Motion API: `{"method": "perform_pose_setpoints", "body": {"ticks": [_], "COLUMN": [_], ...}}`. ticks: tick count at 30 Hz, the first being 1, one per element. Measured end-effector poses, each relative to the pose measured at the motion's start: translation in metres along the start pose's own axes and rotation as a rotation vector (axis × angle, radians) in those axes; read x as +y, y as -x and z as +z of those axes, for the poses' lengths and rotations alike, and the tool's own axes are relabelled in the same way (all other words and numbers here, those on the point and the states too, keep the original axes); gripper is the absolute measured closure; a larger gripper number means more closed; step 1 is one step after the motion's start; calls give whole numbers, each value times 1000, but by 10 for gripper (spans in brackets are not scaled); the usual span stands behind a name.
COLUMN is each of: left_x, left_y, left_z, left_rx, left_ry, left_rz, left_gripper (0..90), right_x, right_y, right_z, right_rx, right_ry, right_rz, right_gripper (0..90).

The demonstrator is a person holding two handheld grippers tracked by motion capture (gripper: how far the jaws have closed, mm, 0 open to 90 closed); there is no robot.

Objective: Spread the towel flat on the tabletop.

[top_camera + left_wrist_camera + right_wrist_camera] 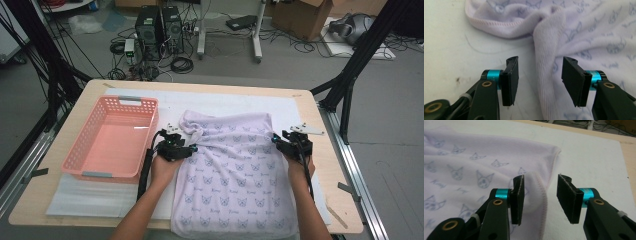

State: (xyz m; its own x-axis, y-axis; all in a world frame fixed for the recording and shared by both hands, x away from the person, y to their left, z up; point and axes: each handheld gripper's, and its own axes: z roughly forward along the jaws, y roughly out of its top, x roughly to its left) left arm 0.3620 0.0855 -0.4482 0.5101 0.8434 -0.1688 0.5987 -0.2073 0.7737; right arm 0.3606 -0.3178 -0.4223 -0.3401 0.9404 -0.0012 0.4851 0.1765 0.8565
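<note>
both claws agape – towel [235, 165] edges between

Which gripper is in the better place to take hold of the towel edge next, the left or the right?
Probably the left. The left gripper has a raised fold of the towel between open fingers. The right gripper is open too, but the hem lies flat between its fingers.
</note>
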Motion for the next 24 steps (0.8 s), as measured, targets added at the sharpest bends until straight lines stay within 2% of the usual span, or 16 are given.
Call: {"method": "perform_pose_setpoints", "body": {"ticks": [2,5,9,14,15,16,20,22,24], "left_x": [-6,-12,-20,-33,-35,-37,-41,-43,-45], "left_y": [3,9,15,19,20,20,21,20,20], "left_z": [-5,-12,-22,-33,-35,-36,-41,-43,-45], "left_rx": [-2,-9,-19,-25,-26,-26,-34,-44,-56], "left_ry": [9,-10,-16,3,7,12,13,16,18], "left_rz": [18,56,72,80,83,79,78,73,50], "left_gripper": [474,480,484,483,482,483,481,481,481], "right_x": [-1,-5,-17,-42,-46,-49,-55,-59,-62], "right_y": [-2,-5,-10,-12,-11,-10,-7,-8,-10], "right_z": [-7,-17,-31,-56,-60,-63,-74,-77,-79], "right_rx": [17,55,95,117,110,109,110,114,120], "right_ry": [1,0,-25,-24,-31,-45,-47,-64,-76], "right_rz": [-24,-44,-91,-87,-99,-105,-66,-76,-83], "right_gripper": [564,564,560,554,555,555,553,553,555]}}
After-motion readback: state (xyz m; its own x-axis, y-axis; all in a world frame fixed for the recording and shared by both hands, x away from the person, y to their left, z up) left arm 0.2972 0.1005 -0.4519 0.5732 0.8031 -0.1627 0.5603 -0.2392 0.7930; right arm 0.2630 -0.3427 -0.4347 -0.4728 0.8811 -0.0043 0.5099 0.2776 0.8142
